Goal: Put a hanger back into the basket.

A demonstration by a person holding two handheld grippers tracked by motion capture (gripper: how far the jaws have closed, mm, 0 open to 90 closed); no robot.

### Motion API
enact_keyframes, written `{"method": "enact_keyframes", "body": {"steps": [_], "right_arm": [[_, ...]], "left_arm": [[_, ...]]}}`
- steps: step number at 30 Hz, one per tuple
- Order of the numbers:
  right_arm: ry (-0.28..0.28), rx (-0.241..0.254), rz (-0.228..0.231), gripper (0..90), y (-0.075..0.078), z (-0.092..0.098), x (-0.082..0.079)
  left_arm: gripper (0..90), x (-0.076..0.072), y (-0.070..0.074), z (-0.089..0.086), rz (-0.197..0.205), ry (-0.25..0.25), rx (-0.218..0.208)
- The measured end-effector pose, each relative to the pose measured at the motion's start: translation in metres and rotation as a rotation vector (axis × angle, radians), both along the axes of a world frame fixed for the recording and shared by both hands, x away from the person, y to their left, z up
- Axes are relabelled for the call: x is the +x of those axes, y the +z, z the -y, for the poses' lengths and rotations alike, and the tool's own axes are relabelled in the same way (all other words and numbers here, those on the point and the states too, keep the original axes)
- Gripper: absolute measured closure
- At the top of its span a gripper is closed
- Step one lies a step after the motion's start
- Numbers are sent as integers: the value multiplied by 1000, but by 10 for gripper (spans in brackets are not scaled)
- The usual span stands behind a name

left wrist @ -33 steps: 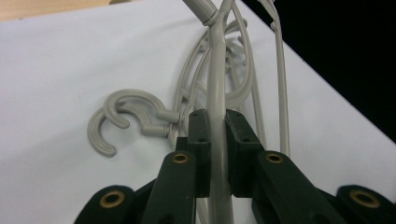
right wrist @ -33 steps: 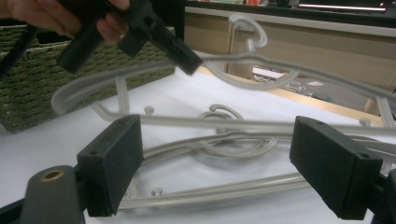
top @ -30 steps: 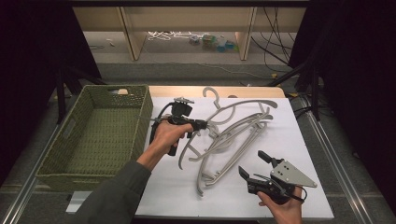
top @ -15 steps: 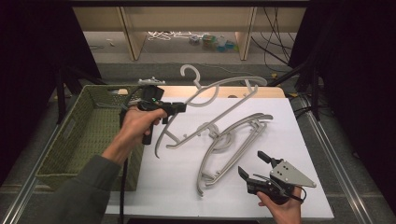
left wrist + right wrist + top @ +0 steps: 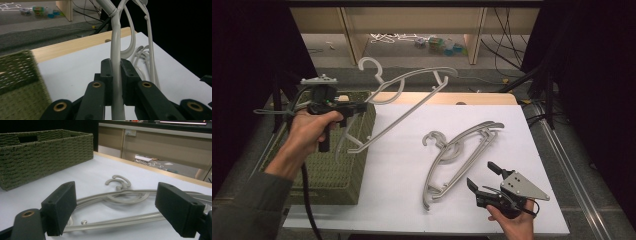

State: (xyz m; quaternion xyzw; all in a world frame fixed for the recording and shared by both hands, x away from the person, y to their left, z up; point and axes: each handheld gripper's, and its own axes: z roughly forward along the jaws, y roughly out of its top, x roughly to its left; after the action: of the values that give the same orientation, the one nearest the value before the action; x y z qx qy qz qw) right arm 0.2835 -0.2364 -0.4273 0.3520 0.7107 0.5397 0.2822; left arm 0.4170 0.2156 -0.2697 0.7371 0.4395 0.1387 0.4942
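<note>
Clamped tight in the left claw, one grey hanger has risen off the surface toward the left-hand basket, likely its destination, while the right claw waits agape, empty, beside the remaining hangers.

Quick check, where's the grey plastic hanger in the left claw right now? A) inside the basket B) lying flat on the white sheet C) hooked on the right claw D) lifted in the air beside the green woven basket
D: the left claw is clamped on the grey plastic hanger, which hangs in the air next to the green woven basket, above the white sheet.
</note>
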Motion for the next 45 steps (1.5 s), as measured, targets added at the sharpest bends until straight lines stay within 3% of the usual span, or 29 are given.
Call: {"method": "enact_keyframes", "body": {"steps": [7, 9, 10, 22, 33, 45], "right_arm": [[1, 14, 10, 177, 0, 0, 0], [6, 10, 2, 177, 0, 0, 0], [6, 10, 2, 177, 0, 0, 0], [3, 13, 4, 169, -1, -1, 2], [16, 15, -14, 168, -2, -3, 3], [4, 15, -8, 167, -3, -2, 4]], "left_arm": [[820, -8, -4, -53, 16, 112, 14], [819, -10, -8, -76, 22, 167, 42], [820, -10, -8, -76, 22, 167, 42], [820, -21, -32, -148, 14, 309, 59], [820, -26, -57, -177, 6, 350, 127], [820, -31, -73, -187, -9, 332, 192]]}}
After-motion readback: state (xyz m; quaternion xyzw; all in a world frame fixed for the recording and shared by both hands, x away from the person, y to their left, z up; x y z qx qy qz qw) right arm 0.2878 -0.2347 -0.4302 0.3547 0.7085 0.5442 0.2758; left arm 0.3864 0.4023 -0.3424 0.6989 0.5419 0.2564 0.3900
